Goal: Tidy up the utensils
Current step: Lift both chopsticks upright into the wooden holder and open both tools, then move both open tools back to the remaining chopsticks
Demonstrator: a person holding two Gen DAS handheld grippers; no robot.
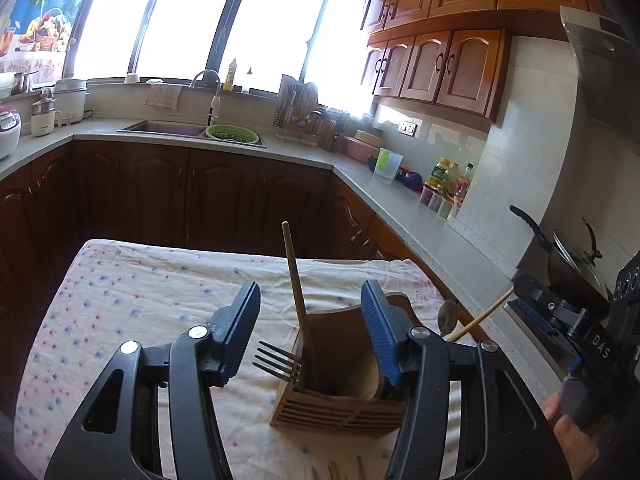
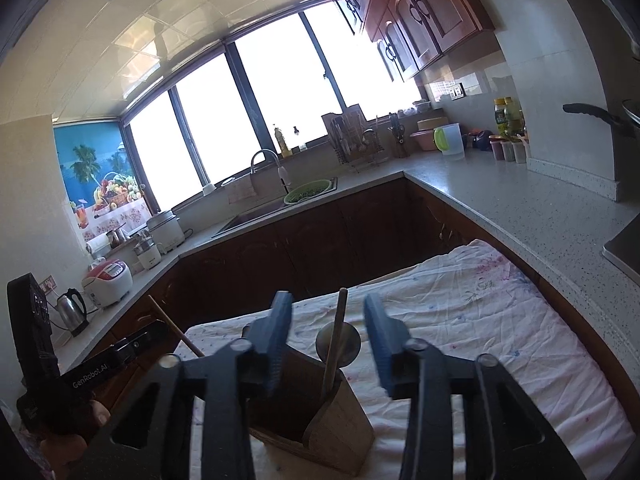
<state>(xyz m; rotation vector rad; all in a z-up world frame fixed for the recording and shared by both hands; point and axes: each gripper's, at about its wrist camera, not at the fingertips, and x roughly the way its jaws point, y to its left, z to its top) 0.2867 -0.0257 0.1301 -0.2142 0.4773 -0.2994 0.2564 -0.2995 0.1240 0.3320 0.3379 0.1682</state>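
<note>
A wooden utensil holder [image 1: 340, 400] stands on the floral cloth [image 1: 140, 300]. It holds a fork [image 1: 276, 360] with tines up, a wooden stick handle [image 1: 296, 292] and a wooden-handled spoon [image 1: 448, 316] leaning right. My left gripper [image 1: 310, 320] is open and empty, just above and before the holder. The holder [image 2: 320, 432] also shows in the right wrist view with the spoon [image 2: 338, 344] upright in it. My right gripper [image 2: 328, 336] is open and empty, straddling the spoon handle above the holder.
More wooden sticks [image 1: 344, 472] lie on the cloth at the near edge. An L-shaped counter [image 1: 400, 200] carries a sink [image 1: 168, 128], green colander [image 1: 231, 133], bottles [image 1: 448, 176] and a wok [image 1: 572, 256]. Dark cabinets [image 1: 180, 196] stand beyond the table.
</note>
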